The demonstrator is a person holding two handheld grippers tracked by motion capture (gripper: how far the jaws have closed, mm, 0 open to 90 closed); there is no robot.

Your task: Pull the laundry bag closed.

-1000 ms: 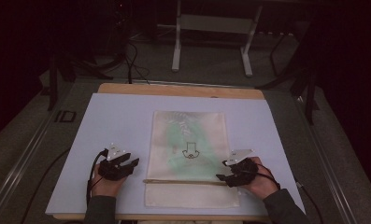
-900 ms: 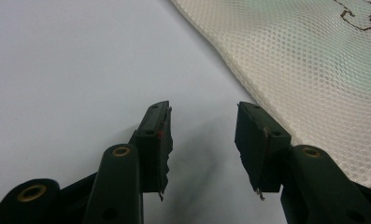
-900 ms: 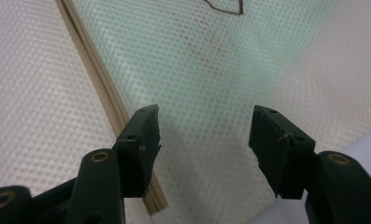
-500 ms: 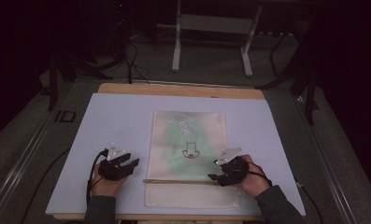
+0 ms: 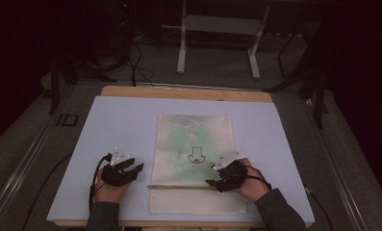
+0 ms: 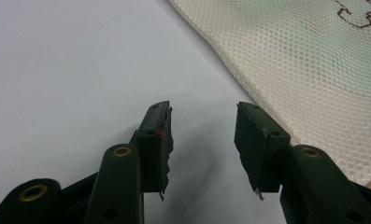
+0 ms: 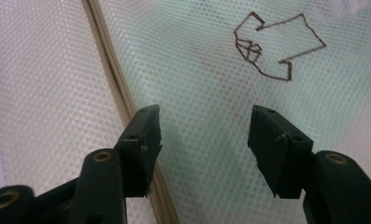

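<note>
Both tools gaped wide: the right tool [image 5: 216, 179] over the mesh bag [image 5: 194, 139] at lower centre, the left tool [image 5: 132, 169] above bare bench [image 5: 126, 125].

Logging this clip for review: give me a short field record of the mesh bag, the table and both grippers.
item: mesh bag, flat, zipper across its near part
surface: white table
left gripper: open, over bare table beside the bag's edge
right gripper: open, over the bag next to the zipper
held: nothing
</note>
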